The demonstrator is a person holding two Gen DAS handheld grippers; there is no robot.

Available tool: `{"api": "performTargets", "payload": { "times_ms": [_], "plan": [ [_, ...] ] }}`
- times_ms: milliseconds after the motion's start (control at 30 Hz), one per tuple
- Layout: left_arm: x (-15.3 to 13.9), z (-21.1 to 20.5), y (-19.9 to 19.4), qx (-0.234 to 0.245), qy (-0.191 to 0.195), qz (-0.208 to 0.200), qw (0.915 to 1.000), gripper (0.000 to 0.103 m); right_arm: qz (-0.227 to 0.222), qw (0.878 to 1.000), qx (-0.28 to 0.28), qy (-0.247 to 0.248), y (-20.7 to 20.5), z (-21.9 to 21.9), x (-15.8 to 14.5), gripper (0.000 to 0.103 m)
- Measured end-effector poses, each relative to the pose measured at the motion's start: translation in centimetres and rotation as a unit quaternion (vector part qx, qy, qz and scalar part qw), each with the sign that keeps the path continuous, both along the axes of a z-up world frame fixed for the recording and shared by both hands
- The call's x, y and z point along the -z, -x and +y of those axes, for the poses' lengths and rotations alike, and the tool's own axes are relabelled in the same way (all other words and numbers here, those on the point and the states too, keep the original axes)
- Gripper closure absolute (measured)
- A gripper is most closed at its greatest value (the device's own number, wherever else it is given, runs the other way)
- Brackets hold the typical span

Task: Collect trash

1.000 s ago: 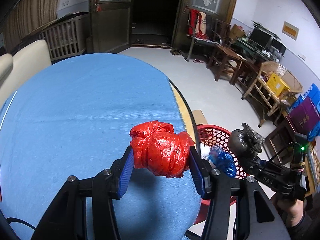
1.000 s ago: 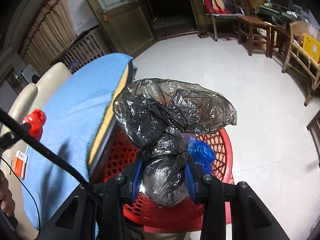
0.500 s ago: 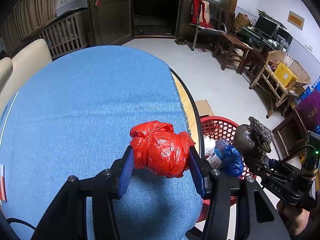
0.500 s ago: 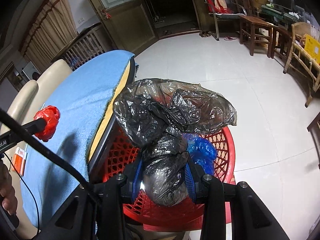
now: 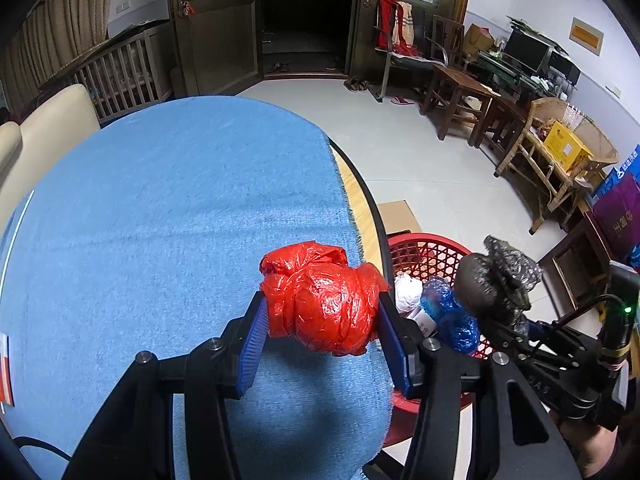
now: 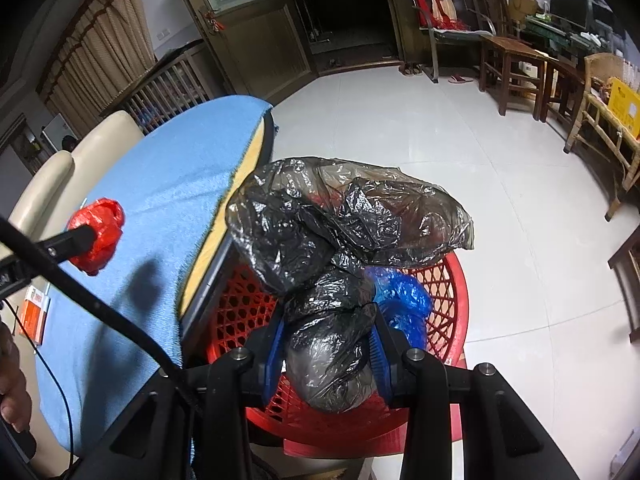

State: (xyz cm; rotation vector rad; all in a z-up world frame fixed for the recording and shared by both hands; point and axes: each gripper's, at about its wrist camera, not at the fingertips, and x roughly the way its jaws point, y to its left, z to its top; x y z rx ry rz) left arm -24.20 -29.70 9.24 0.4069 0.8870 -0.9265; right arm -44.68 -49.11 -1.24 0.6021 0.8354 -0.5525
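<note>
My left gripper (image 5: pixel 322 330) is shut on a crumpled red plastic bag (image 5: pixel 322 298), held above the right edge of the blue tablecloth (image 5: pixel 160 220). My right gripper (image 6: pixel 330 344) is shut on a crumpled black plastic bag (image 6: pixel 332 264), hanging over the red mesh basket (image 6: pixel 448 292) on the floor beside the table. In the left wrist view the black bag (image 5: pixel 496 280) shows above the basket (image 5: pixel 428 250). A blue bag (image 6: pixel 404 300) and a white wad (image 5: pixel 408 290) lie inside the basket. The red bag (image 6: pixel 98 234) also appears at the left of the right wrist view.
An orange and white packet (image 6: pixel 34 312) lies on the cloth near a hand (image 6: pixel 12 384). A cardboard piece (image 5: pixel 398 216) sits on the floor behind the basket. Wooden stools (image 5: pixel 460 100), a rattan shelf (image 5: pixel 560 168) and a cream sofa (image 5: pixel 44 124) ring the pale tiled floor.
The left gripper with the red bag has drifted toward the table's right edge, nearer the basket. The right gripper with the black bag has stayed over the basket.
</note>
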Motion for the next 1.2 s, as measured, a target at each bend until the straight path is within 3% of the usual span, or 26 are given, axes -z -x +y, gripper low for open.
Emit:
{"api": "performTargets", "payload": {
  "times_ms": [533, 600, 633, 667, 700, 967, 1100, 1200],
  "plan": [
    [-0.2, -1.2, 1.3, 0.020, -0.007, -0.012, 0.9997, 0.048, 0.016, 0.999, 0.013, -0.030, 0.2, -0.7, 0.7, 0.063],
    [-0.1, -1.6, 1.5, 0.025, -0.008, -0.009, 0.9996, 0.048, 0.023, 0.999, 0.012, -0.041, 0.1, -0.9, 1.1, 0.058],
    [-0.1, -1.8, 1.5, 0.028, -0.007, -0.006, 0.9996, 0.048, 0.025, 0.999, 0.012, -0.045, 0.0, -1.1, 1.3, 0.050],
    [0.0, -2.0, 1.6, 0.030, -0.006, 0.000, 0.9995, 0.048, 0.027, 0.998, 0.016, -0.048, -0.1, -1.3, 1.4, 0.027],
    [0.2, -2.1, 1.5, 0.031, -0.004, 0.010, 0.9995, 0.048, 0.026, 0.998, 0.022, -0.046, -0.1, -1.4, 1.3, 0.018],
    [1.5, -4.7, 3.5, 0.073, -0.005, 0.029, 0.9969, 0.044, -0.020, 0.996, 0.083, -0.022, 3.7, -2.8, -1.8, 0.018],
    [2.7, -7.2, 4.4, 0.101, -0.013, 0.057, 0.9932, 0.023, -0.037, 0.993, 0.113, -0.015, 5.8, -3.3, -3.4, 0.018],
    [3.2, -8.1, 4.5, 0.106, -0.028, 0.061, 0.9921, 0.023, -0.044, 0.991, 0.127, -0.009, 6.9, -3.6, -4.4, 0.018]
  ]
}}
